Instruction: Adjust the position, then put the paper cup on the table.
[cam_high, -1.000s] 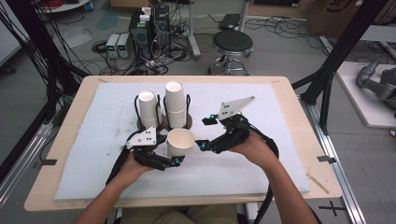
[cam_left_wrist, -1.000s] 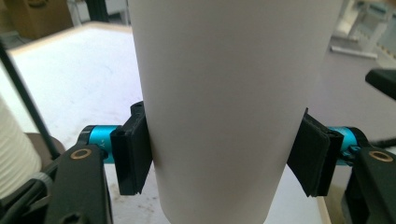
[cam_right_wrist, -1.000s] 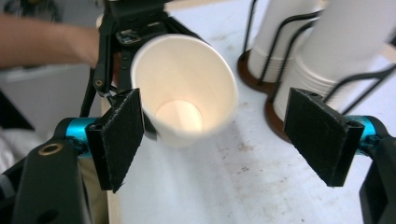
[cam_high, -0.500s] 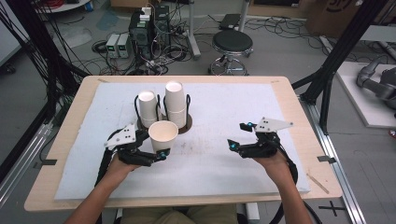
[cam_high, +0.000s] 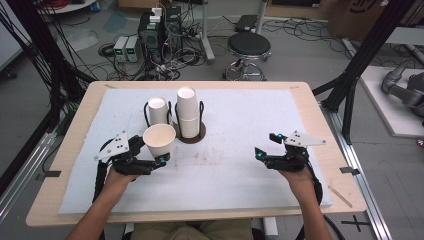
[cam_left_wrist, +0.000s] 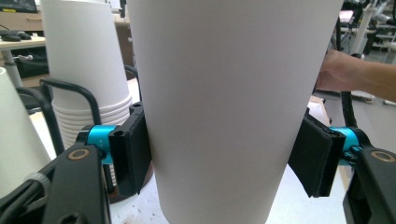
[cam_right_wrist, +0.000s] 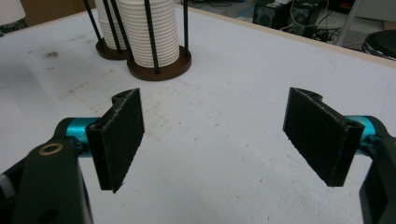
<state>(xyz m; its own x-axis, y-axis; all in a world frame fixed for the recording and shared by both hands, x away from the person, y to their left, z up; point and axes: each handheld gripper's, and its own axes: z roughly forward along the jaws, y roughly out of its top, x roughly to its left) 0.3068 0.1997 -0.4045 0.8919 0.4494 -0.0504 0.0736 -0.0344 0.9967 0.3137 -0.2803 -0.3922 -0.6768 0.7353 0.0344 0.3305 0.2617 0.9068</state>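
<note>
Nearest the person, the left claw (cam_high: 159, 159) has a single paper cup (cam_high: 159, 141) clamped between its pads, squeezing both sides low on the wall, mouth up. It sits at about nine o'clock on the counter (cam_high: 240, 125), just in front of the holders. That low grip looks chosen to keep the rim free and the cup upright.

Over at three o'clock, the right claw (cam_high: 266, 145) hangs above the white mat (cam_high: 235, 175), pads (cam_right_wrist: 122, 135) spread wide with nothing between them. It's well apart from the cup, so I'd say it's waiting its turn.

Farther back, near twelve o'clock, two wire holders stand side by side. The tall cup stack (cam_high: 187, 111) sits in the round-based one and a shorter stack (cam_high: 157, 110) just left of it. The wire loops keep them from toppling.
</note>
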